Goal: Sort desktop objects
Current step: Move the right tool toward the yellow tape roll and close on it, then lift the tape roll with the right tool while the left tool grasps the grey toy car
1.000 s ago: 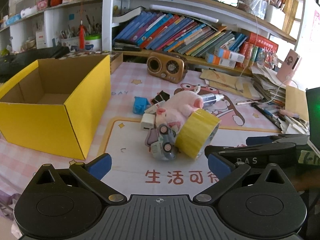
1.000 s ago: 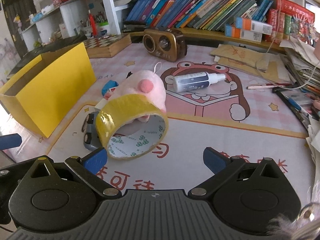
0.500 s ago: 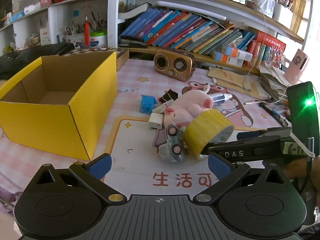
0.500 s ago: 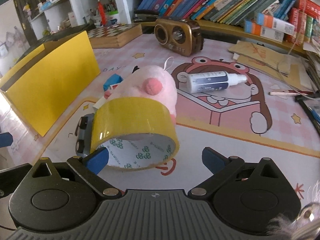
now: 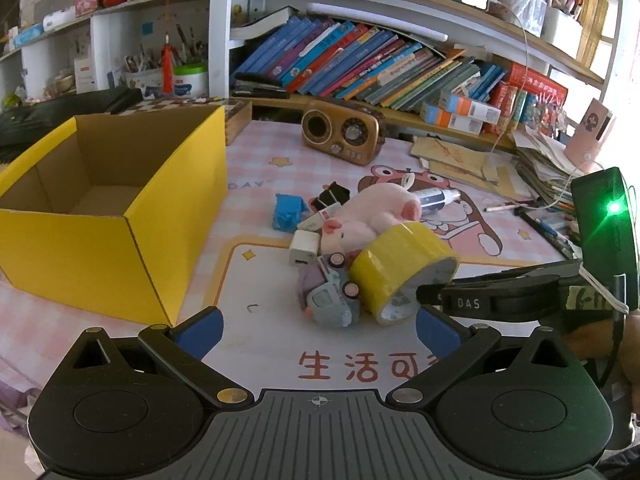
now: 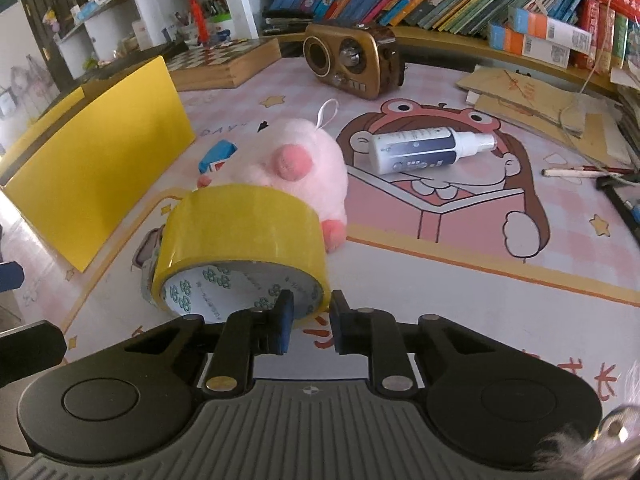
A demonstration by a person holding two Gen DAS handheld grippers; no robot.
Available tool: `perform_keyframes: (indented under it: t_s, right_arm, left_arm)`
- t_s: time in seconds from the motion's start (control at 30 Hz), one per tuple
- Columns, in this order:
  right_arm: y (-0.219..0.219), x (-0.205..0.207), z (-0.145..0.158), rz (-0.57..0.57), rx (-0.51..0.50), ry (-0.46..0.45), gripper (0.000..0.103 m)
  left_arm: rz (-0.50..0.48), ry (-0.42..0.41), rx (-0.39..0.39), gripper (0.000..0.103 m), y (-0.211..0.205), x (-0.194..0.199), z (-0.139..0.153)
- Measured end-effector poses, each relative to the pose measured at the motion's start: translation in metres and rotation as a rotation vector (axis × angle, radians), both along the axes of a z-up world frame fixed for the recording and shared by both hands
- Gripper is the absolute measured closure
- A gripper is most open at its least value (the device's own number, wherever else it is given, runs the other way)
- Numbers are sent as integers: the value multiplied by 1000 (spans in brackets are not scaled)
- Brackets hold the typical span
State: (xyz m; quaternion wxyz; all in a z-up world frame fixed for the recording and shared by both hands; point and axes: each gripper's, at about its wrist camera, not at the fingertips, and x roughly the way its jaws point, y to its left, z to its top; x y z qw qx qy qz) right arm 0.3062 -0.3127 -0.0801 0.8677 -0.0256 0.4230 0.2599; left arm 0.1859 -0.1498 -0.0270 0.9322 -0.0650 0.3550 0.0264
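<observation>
A yellow tape roll (image 6: 244, 236) leans on a pink plush pig (image 6: 292, 164) in the middle of the desk mat. My right gripper (image 6: 310, 320) is shut on the roll's near rim, one finger inside the ring and one outside. The roll (image 5: 400, 268) also shows in the left wrist view, next to a toy car (image 5: 330, 298), a white charger (image 5: 304, 248) and a blue item (image 5: 287, 210). My left gripper (image 5: 318, 326) is open and empty, in front of this pile. An open yellow box (image 5: 120, 216) stands at the left.
A spray bottle (image 6: 424, 150) lies on the mat behind the pig. A brown retro radio (image 6: 352, 60) and a chessboard box (image 6: 224, 62) stand further back. Bookshelves run along the back. Papers and pens (image 5: 536, 208) pile up at the right.
My right gripper moved forward to the tape roll and its fingers closed on the roll's near rim. The left gripper stayed open, shifting only slightly.
</observation>
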Motion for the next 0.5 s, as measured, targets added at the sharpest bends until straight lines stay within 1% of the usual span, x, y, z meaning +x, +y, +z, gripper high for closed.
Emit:
perform_keyframes:
  t_s: [0.03, 0.07, 0.1, 0.13, 0.17, 0.23, 0.33, 0.37, 0.43, 0.5]
  right_arm:
    - [0, 0, 1, 0, -4, -3, 81]
    - [-1, -2, 2, -3, -4, -8, 75]
    - [-2, -3, 4, -6, -1, -11, 57]
    - [-3, -4, 5, -9, 4, -16, 41]
    - [-3, -6, 7, -12, 8, -22, 37]
    - [-3, -10, 10, 2, 16, -31, 33]
    - [3, -15, 12, 36, 2, -34, 19]
    - [5, -16, 12, 48, 0, -37, 18]
    - [10, -19, 13, 71, -3, -49, 10]
    - [15, -22, 12, 90, -11, -67, 7]
  left_arm:
    - [-1, -1, 1, 0, -1, 0, 0]
    - [-2, -2, 1, 0, -1, -1, 0]
    - [0, -3, 0, 0, -1, -1, 0]
    - [3, -3, -1, 0, 0, -1, 0]
    - [6, -3, -2, 0, 1, -2, 0]
    - [16, -2, -7, 0, 3, -3, 0]
    - [36, 1, -13, 0, 7, -6, -1]
    - [41, 1, -13, 0, 8, -7, -1]
    - [50, 1, -12, 0, 10, -8, 0]
    - [61, 3, -3, 0, 12, -9, 1]
